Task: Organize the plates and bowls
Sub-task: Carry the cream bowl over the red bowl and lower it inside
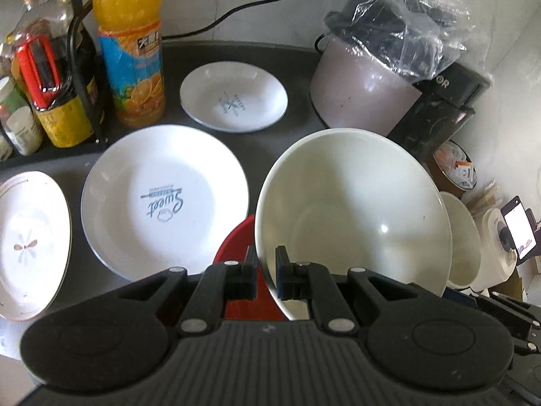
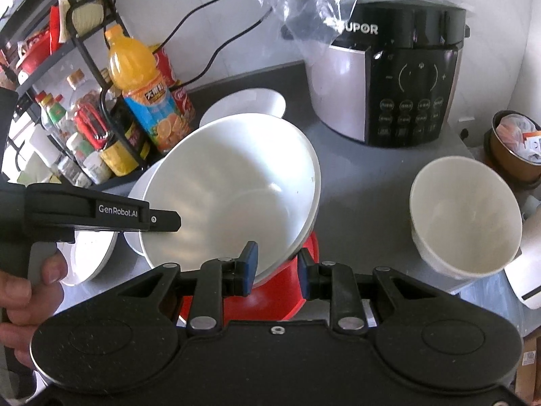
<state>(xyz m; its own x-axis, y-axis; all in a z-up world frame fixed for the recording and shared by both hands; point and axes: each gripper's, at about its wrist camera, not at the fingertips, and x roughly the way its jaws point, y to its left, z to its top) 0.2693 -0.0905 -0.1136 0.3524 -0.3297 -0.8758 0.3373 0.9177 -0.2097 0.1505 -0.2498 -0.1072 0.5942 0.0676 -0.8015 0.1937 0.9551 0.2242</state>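
Bowl [image 1: 351, 209], big and cream-white, hangs tilted at the centre of both views, held up off the dark countertop [image 1: 297, 125] with a red bowl [image 2: 270, 297] just below its low edge. It looks like glazed ceramic: stiff, fairly heavy for its width, slick, and likely to chip if knocked, so the thin rim is the natural hold, one grip on each side. That is how it is carried now. The left gripper [image 1: 265, 272] has its jaws nearly together, pinching the near rim. The right gripper [image 2: 277, 270] clamps the rim at lower centre of its view, jaws a little wider apart. A plain glossy inside shows one bright glint and no pattern. White plates [image 1: 162, 199] lie flat to the left, and a smaller cream bowl [image 2: 466, 216] stands at right.
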